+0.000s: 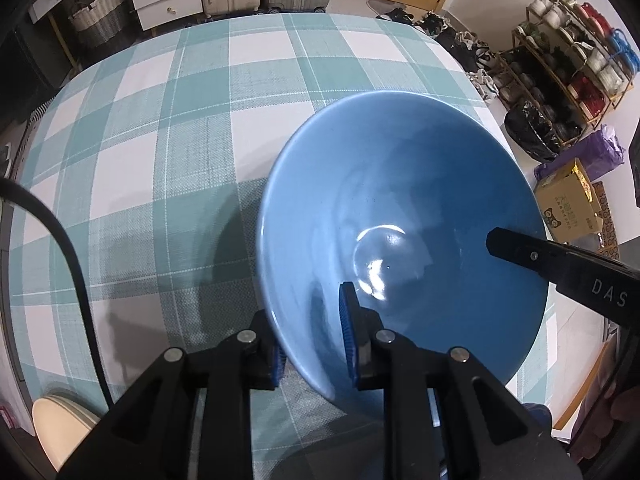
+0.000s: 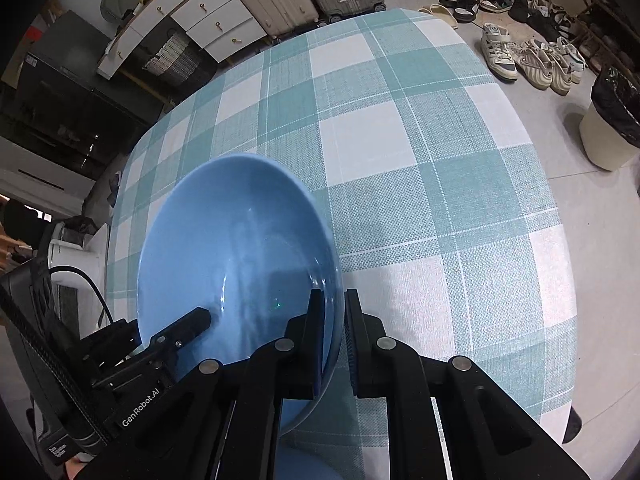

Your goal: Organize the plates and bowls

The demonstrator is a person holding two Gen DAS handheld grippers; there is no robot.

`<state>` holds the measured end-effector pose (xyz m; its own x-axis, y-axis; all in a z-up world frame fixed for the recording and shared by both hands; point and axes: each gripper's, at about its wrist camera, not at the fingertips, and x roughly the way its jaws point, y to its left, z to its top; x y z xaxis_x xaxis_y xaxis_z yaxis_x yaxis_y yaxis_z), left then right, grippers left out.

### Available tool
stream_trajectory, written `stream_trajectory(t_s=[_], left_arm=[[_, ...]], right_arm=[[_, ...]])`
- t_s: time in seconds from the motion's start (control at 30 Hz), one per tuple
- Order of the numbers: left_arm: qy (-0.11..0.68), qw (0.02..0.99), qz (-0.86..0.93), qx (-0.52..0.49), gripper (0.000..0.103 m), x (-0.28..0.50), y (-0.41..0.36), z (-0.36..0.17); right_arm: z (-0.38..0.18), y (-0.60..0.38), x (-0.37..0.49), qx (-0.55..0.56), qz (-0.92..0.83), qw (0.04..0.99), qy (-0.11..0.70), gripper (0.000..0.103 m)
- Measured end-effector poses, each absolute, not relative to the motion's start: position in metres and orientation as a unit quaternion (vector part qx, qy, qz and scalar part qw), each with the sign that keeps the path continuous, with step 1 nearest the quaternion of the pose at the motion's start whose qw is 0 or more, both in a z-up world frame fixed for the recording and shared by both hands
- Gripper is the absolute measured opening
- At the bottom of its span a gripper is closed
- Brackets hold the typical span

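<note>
The left gripper (image 1: 314,332) is matte black, with angular linkage arms pinned by round silver rivets (image 1: 246,336) and ribbed blue pads (image 1: 346,320) on its fingers. A black cable (image 1: 60,240) curves along the left edge of the frame. The right gripper (image 2: 332,336) has the same black build and silver pins. White lettering (image 2: 140,408) at lower left reads "GenRobot.AI".

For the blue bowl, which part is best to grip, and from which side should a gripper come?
Grip the rim wall of the blue bowl, coming from above with one finger inside and one outside. The bowl is wide and deep, so only its thin wall fits between the jaws. Both grippers show this: the left gripper and the right gripper each pinch the rim on opposite sides, above the checked tablecloth.
</note>
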<state>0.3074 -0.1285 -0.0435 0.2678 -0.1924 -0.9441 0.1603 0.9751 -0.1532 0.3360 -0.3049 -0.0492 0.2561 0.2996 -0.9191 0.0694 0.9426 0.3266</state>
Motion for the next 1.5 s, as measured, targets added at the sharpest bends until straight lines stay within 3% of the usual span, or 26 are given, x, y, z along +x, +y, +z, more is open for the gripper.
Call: stream_trajectory(t_s=[0.6, 1.5], left_arm=[[0.567, 0.817, -0.101, -0.024, 0.017, 0.302, -0.124, -0.029], [0.527, 0.84, -0.105, -0.067, 0.017, 0.247, -0.108, 0.058]], right_arm=[[-0.042, -0.306, 0.335, 0.153, 0.081, 0.783, 0.598, 0.01], [0.059, -0.295, 0.269, 0.147, 0.092, 0.821, 0.544, 0.01]])
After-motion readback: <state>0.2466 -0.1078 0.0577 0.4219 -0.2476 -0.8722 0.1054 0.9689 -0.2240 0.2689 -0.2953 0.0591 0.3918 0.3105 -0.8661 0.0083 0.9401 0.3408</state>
